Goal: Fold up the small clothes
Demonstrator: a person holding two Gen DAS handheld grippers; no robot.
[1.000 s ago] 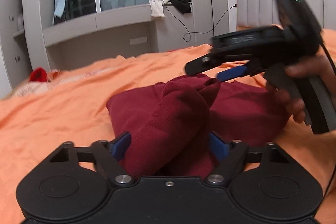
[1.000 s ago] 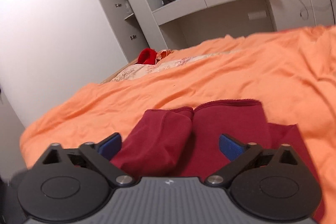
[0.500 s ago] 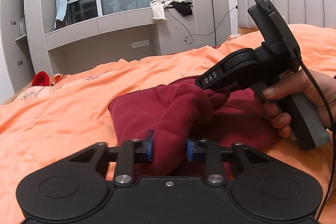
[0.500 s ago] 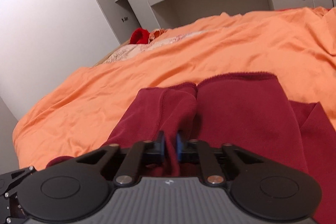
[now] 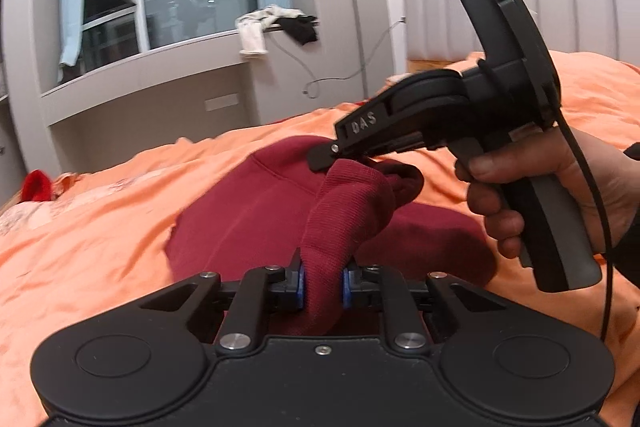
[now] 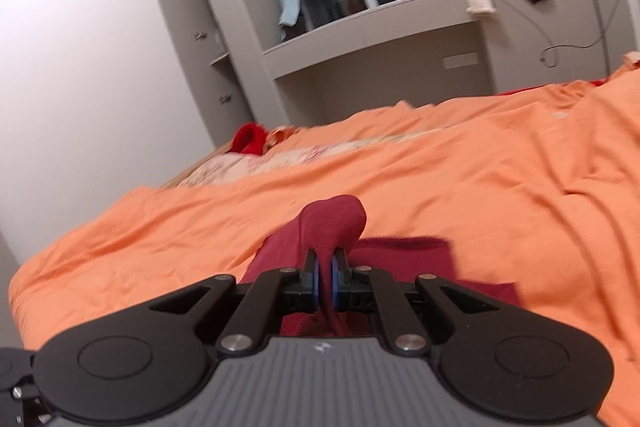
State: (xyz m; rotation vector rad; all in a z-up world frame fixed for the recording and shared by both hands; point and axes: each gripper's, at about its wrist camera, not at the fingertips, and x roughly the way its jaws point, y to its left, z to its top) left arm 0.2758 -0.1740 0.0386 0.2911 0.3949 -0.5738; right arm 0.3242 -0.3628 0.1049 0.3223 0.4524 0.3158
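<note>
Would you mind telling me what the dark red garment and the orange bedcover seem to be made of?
Garment: looks like a soft knit, perhaps fleece or cotton jersey; matte, with fine ribbing where it bunches, and it drapes thickly. Bedcover: looks like a thin woven fabric, maybe cotton or a blend; smooth with a faint sheen and shallow creases.

Marking "DAS" appears on the side of the right gripper (image 5: 340, 163) body, just behind its fingers.

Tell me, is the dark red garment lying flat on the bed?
No. The dark red garment is partly lifted: both claws pinch bunched folds while the rest lies on the orange bedspread.
</note>
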